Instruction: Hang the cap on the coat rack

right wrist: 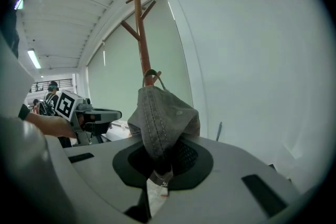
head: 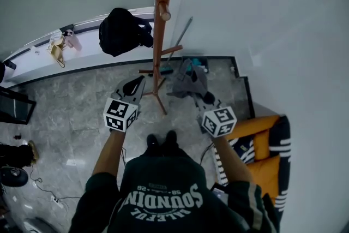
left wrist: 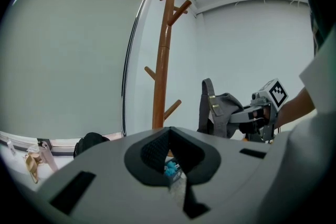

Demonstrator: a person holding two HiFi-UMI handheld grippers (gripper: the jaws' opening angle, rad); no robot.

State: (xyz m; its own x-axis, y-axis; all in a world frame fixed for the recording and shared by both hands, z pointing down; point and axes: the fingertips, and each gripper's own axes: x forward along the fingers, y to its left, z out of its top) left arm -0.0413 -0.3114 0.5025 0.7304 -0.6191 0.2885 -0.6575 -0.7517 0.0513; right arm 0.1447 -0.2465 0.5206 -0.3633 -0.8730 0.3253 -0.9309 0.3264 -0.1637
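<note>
The fingers (right wrist: 185, 156) of the right gripper (right wrist: 160, 165) pinch the gray cap (right wrist: 163, 113), up in the air near the coat rack (right wrist: 139, 44). The left gripper (left wrist: 169, 155) is closed with nothing in it. Hold the cap tight and slip it over a peg (head: 163, 11).

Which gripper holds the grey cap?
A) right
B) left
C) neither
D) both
A: the cap is pinched in the right gripper; the left gripper has nothing between its jaws.
</note>
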